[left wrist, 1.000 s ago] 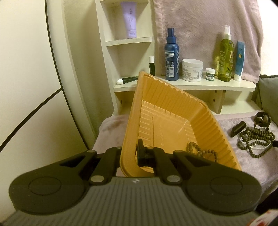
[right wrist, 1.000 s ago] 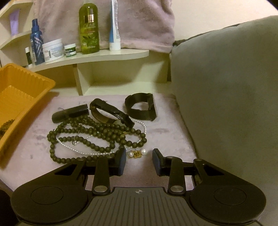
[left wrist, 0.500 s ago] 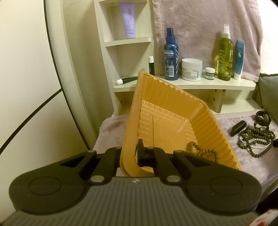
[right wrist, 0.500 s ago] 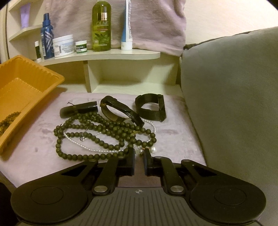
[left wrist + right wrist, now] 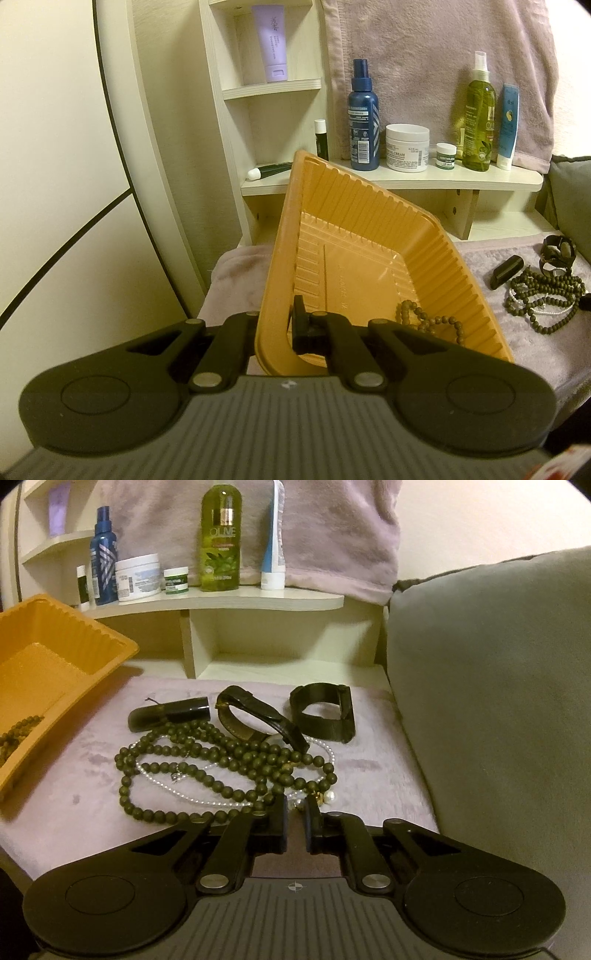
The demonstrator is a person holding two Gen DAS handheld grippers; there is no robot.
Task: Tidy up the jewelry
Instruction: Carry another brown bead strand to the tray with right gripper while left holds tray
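– Why is the orange tray [image 5: 369,206] tipped like that?
– Its near corner wall is pinched by the left tool [image 5: 277,325], one finger inside and one outside, pressed tight on the plastic. That side is raised off the surface [image 5: 92,775], so the open face is leaned to the right, probably so that pieces can be dropped in more easily.

– And which way is the tray pointed?
– Its long axis is run away from the left tool toward the shelf [image 5: 406,181]. A short bead bracelet [image 5: 428,321] is already gathered against the tray's lower right wall, where the tilt would send it.

– What is left outside it?
– Right of the tray, well apart from its rim, a long bead necklace [image 5: 221,760] is heaped in loose loops. A black tube [image 5: 170,716] is laid at the heap's far side, lengthwise across, one end aimed at the tray.

– And the right tool [image 5: 295,806]?
– It is set at the heap's edge farthest from the tray. Its jaws have just been closing to a narrow gap. One of the small pearl pieces [image 5: 328,796] appears to be nipped between them, though firm contact cannot be fully confirmed. One pearl is left just outside the right finger.
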